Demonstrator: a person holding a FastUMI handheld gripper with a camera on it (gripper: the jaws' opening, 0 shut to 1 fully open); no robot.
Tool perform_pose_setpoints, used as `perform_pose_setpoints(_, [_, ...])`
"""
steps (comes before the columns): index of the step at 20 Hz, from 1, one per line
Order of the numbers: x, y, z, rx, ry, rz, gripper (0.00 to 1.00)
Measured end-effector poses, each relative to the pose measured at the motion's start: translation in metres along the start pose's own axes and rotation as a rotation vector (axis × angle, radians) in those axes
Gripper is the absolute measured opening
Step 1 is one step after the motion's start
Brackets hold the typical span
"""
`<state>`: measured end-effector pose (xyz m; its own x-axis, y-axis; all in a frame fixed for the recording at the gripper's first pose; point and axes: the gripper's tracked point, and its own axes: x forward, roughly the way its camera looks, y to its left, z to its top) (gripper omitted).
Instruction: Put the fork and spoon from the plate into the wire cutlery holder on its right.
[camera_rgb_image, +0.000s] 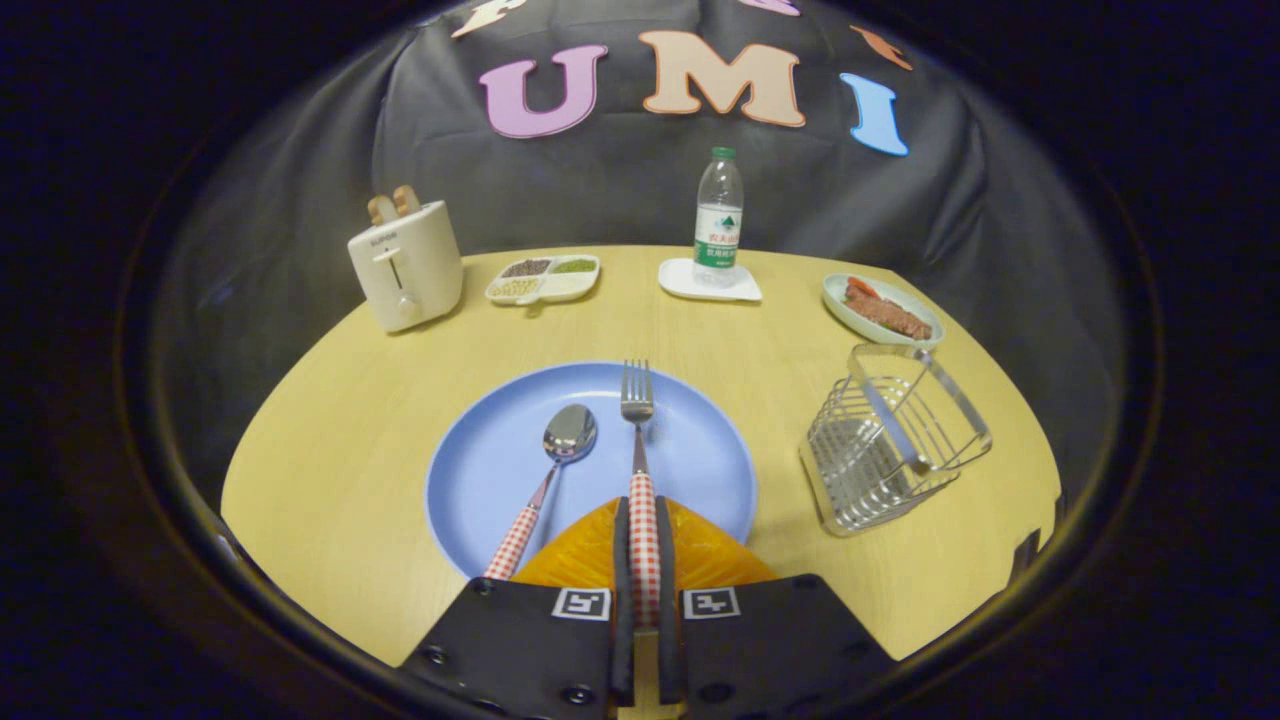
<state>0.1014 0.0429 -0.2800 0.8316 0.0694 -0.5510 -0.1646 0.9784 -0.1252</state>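
Checked-handled fork (637, 440) and spoon (556, 463) lie on the blue plate (480, 470), wire cutlery holder (890, 440) seemingly tilted right of it.

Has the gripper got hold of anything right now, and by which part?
Yes: the gripper is shut on the fork, both fingers pressing its checked handle. The tines point away over the blue plate; the spoon lies free beside it.

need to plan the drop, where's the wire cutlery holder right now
In the gripper view, the wire cutlery holder stands on the table right of the blue plate, ahead of the gripper gripping the fork, below the food dish.
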Motion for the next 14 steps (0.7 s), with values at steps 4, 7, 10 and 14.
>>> perform_pose_setpoints(4, [-0.027,-0.015,0.036,0.002,-0.034,0.003,0.12])
perform_pose_setpoints(7, [-0.051,-0.034,0.063,-0.027,-0.062,-0.004,0.12])
perform_pose_setpoints(10, [-0.075,-0.063,0.082,-0.053,-0.053,-0.027,0.12])
perform_pose_setpoints(14, [-0.103,-0.107,0.085,-0.097,0.032,-0.058,0.12])
